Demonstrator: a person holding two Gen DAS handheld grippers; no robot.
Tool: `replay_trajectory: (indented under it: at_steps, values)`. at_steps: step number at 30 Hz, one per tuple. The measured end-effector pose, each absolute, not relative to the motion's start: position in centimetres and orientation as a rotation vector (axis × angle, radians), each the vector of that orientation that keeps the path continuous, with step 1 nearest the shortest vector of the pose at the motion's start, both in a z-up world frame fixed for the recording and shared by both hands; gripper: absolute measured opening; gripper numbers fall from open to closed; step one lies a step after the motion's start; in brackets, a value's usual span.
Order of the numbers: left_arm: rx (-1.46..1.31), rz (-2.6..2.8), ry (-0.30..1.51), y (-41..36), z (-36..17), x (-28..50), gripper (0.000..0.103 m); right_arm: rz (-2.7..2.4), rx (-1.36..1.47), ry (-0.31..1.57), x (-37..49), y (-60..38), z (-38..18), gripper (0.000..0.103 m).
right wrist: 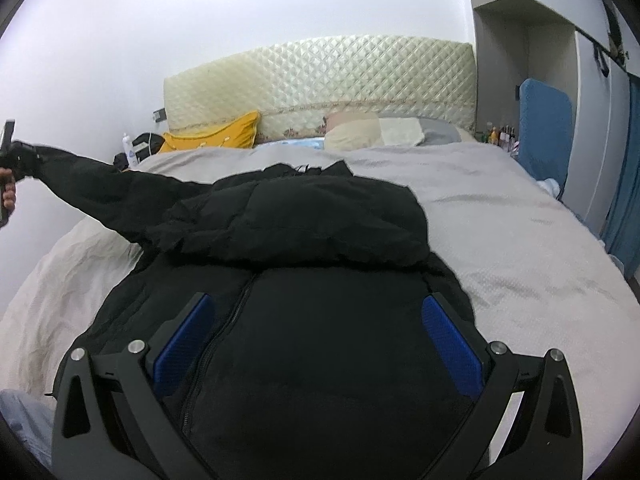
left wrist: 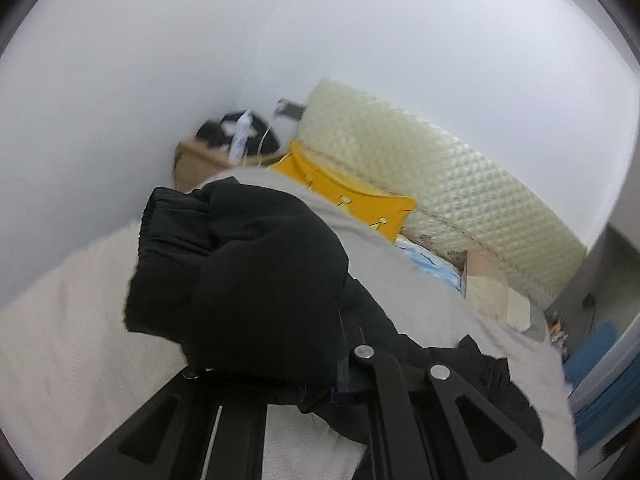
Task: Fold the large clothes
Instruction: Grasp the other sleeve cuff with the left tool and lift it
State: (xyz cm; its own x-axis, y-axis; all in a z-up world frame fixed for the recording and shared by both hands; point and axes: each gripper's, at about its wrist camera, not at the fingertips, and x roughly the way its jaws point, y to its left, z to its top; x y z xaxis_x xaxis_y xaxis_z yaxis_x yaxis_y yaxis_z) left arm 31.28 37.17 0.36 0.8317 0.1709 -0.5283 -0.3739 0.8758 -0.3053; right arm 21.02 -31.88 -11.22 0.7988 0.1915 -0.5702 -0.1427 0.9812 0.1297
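Left gripper sits far left of the bed, off its edge and lifted above it, jaws clamped on the cuff of the black puffer jacket's sleeve. The sleeve is pulled out straight from the shoulder, probably so it can swing across the body for the fold. In the left wrist view the bunched cuff fills the space ahead of the jaws.

Jacket body lies front-up mid-bed, zipper showing, hood flopped over the chest, collar toward the headboard.

Right gripper hovers over the lower torso, jaws spread wide, blue pads either side of the fabric, nothing gripped. Looks staged to pin or grab the hem.
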Motion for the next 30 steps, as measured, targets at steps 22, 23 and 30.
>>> replay_trajectory:
  at_steps: [22,23,30]
  values:
    - [-0.042,-0.053,0.468,5.2,11.7,34.9,0.002,0.122,0.187,0.543,19.9,-37.2,-9.7,0.103]
    - [-0.037,-0.074,0.474,3.9,11.5,35.2,0.002,0.115,0.191,0.535,19.9,-37.5,-9.6,0.103]
    - [-0.021,-0.230,0.572,-7.4,6.9,38.5,0.002,0.083,0.247,0.532,20.0,-39.6,-9.9,0.103]
